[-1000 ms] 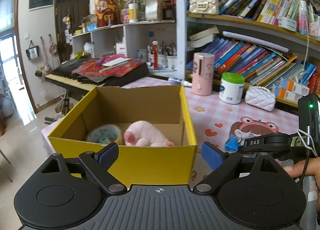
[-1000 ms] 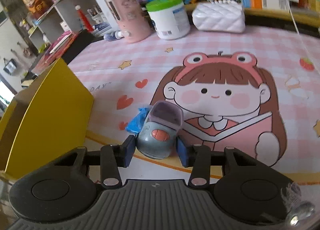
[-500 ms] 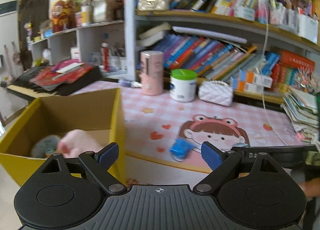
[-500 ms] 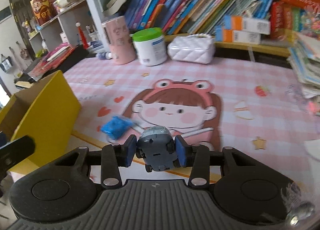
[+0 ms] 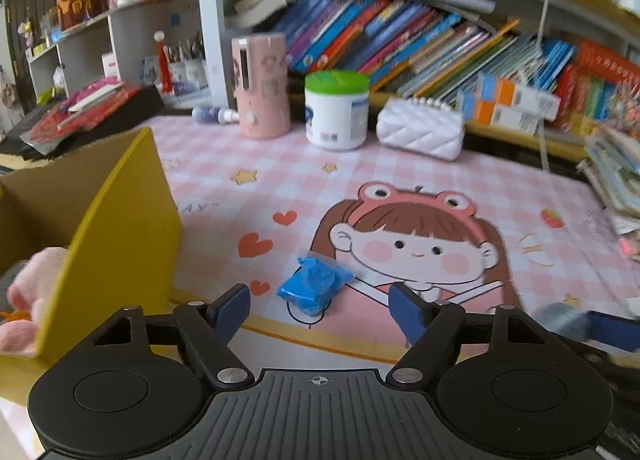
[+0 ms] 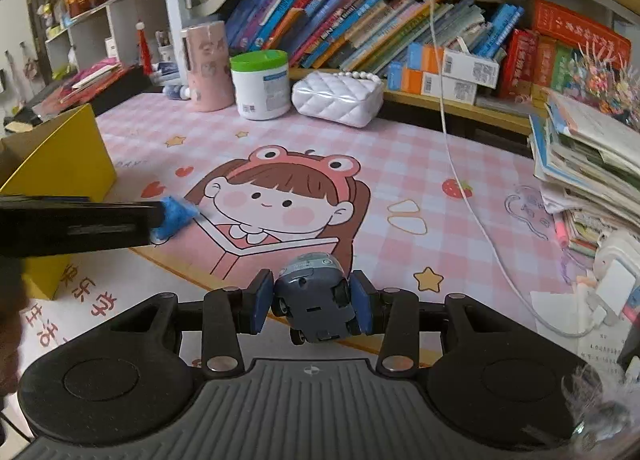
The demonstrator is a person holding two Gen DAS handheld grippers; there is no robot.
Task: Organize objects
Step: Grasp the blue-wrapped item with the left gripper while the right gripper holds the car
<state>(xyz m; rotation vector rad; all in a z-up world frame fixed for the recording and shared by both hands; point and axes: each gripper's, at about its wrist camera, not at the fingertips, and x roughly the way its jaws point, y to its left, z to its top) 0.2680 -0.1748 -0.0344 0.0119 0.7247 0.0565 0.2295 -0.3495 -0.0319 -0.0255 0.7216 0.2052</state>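
Observation:
A crumpled blue packet lies on the pink cartoon mat. My left gripper hovers just short of it, jaws closing, the packet lined up with the gap but untouched. My right gripper is shut on a grey toy car, lifted clear of the mat with its wheels showing. The blue packet also shows in the right wrist view, half hidden by the left gripper's black body. The yellow cardboard box stands at the left, with a pink plush toy inside.
A pink cylinder, a green-lidded white jar and a white quilted purse line the back of the mat below the bookshelves. Stacked books and papers and a white cable crowd the right side.
My left gripper swung right from over the box to the blue packet, and its jaws narrowed. My right gripper lifted the grey car off the mat and carried it right.

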